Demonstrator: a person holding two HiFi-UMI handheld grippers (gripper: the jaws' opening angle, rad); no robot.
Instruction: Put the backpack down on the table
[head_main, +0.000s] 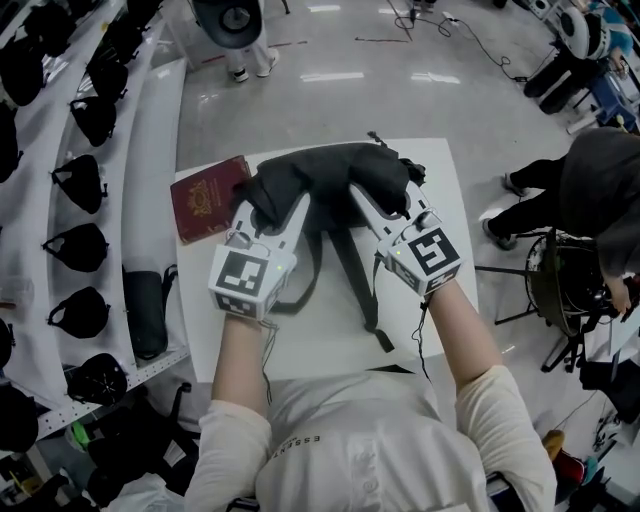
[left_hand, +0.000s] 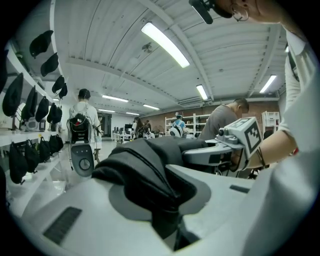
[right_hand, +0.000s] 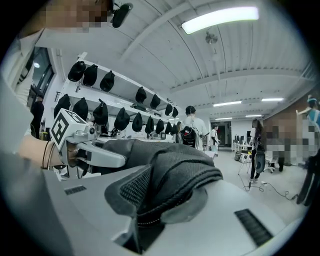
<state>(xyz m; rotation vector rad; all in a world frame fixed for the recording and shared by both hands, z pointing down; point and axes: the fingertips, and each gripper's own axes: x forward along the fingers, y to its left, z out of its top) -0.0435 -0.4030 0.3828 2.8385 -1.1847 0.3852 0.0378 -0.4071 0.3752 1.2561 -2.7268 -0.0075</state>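
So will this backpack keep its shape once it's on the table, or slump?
Probably slumps: the backpack fabric bunches into folds in the left gripper and right gripper. Its straps hang limp over the table, so they may snag. It sags flat, so likely light.

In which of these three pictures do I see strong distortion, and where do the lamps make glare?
Head view: even light with little distortion, and lamp reflections glare on the floor. Left gripper view: strong fisheye with black corners, and the ceiling lamp is overexposed. Right gripper view: the same fisheye and black corners, a ceiling lamp is blown out, and the backpack mesh is sharp.
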